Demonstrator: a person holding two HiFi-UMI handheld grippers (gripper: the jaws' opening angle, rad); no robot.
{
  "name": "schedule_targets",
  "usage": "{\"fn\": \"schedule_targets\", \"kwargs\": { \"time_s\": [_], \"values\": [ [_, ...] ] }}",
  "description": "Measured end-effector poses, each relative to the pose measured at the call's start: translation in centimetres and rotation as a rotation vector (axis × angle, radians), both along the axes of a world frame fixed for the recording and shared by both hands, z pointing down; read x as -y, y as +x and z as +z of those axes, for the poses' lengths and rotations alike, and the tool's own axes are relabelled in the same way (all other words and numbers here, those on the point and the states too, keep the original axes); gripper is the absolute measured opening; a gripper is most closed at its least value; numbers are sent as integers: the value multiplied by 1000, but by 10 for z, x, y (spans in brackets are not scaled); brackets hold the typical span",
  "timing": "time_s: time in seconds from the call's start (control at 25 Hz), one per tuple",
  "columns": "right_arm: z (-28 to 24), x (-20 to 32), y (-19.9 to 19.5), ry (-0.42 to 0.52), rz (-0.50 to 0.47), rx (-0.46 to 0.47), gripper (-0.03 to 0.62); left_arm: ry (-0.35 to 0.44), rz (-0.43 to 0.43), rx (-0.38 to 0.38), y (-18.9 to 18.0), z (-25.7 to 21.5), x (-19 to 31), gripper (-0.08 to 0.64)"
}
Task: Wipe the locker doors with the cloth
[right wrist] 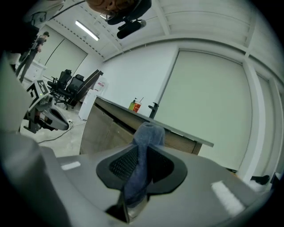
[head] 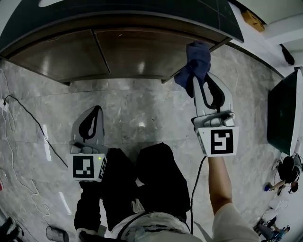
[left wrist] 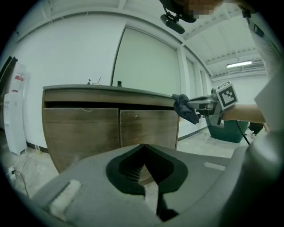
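A low cabinet with two brown wooden doors, the left door (head: 61, 54) and the right door (head: 151, 49), stands under a dark countertop (head: 118, 14). My right gripper (head: 200, 78) is shut on a bunched blue cloth (head: 196, 59), which it holds up by the right door's upper right corner. I cannot tell whether the cloth touches the wood. In the right gripper view the cloth (right wrist: 148, 133) sticks out between the pads. My left gripper (head: 98, 108) hangs low over the floor, shut and empty, well in front of the left door (left wrist: 80, 133).
A thin black cable (head: 28, 118) trails over the grey marble floor at the left. A dark green bin (head: 281, 113) stands at the right. A bottle (right wrist: 134, 106) and small items sit on the countertop. A white water dispenser (left wrist: 13, 115) stands left of the cabinet.
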State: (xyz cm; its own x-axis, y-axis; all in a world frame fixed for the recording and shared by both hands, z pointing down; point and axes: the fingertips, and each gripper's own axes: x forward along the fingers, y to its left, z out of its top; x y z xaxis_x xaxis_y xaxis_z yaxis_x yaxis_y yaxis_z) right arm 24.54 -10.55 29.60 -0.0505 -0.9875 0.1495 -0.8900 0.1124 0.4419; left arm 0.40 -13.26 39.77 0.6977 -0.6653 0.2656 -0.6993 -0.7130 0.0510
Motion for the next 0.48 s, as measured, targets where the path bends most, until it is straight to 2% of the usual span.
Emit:
{"fn": "schedule_targets", "kwargs": {
  "time_s": [0.24, 0.48],
  "values": [
    [61, 18, 20, 104, 14, -62, 74, 138, 102, -7, 39, 70, 13, -2],
    [81, 30, 40, 245, 23, -143, 74, 196, 64, -39, 46, 118, 29, -2]
  ]
}}
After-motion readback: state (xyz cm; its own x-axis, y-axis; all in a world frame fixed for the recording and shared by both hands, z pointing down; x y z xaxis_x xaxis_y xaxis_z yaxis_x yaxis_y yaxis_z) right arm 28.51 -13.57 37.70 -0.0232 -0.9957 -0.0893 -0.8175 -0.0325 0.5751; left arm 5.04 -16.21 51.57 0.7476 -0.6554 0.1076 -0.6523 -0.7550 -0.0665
